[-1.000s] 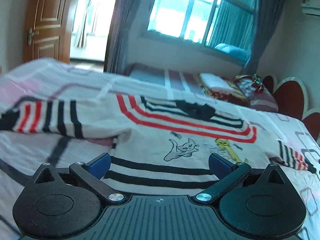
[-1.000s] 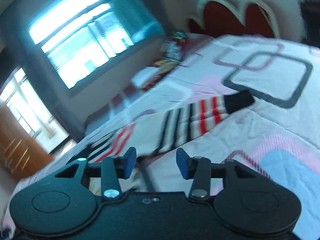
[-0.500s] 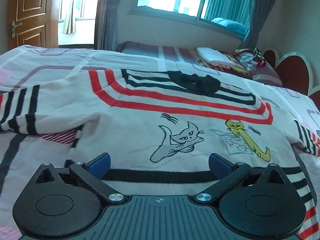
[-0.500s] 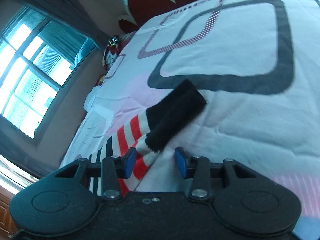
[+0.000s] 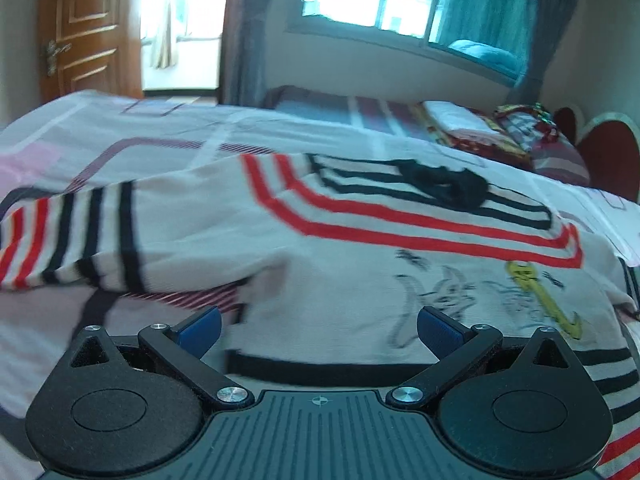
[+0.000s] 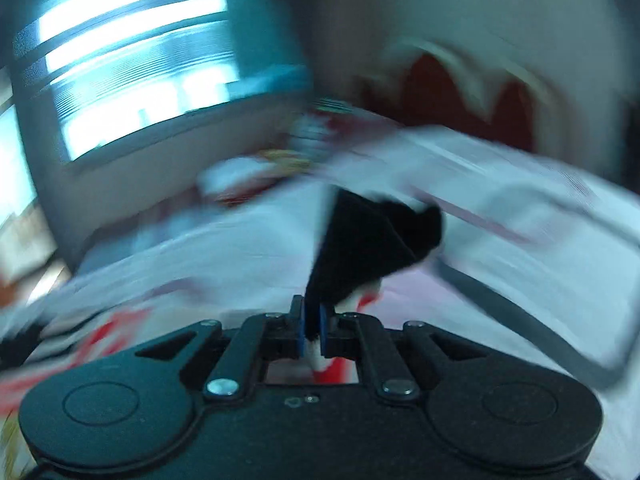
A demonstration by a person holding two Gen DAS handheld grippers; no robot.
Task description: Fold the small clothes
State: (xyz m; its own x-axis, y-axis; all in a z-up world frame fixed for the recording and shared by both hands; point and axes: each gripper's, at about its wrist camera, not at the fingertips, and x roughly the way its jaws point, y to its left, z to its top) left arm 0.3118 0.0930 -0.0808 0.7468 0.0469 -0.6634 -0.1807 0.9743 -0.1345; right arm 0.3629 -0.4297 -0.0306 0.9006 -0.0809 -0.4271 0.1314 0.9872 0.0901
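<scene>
A small white sweater (image 5: 360, 248) lies spread flat on the bed (image 5: 168, 144), front side up, with its black collar (image 5: 444, 182) toward the far side. Red and black stripes curve across its chest, and 2 cartoon cats are drawn below them, one outlined in black and one yellow. Black bands run along the hem closest to the left camera. One striped sleeve (image 5: 68, 236) stretches out to the left in that view, lying on the bedspread.

The other sleeve ends in a black cuff (image 6: 368, 248), and in the right wrist view this cuff stands up between the blue pads (image 6: 325, 332) of the right gripper (image 6: 314, 334). Its jaws have just been closing and are now clamped on the cuff, with white and red knit showing below the pinch point. That view is heavily blurred.

The left gripper (image 5: 318, 328) hovers low over the lower left part of the sweater. Its jaws stand wide apart with nothing between them, and its pads (image 5: 200, 326) do not press on the fabric.

The bedspread is white with pink patches and dark rounded squares. Past the bed are folded bedding (image 5: 460, 128), a red headboard (image 5: 604, 160), a window with grey curtains (image 5: 404, 4) and a wooden door (image 5: 88, 28).
</scene>
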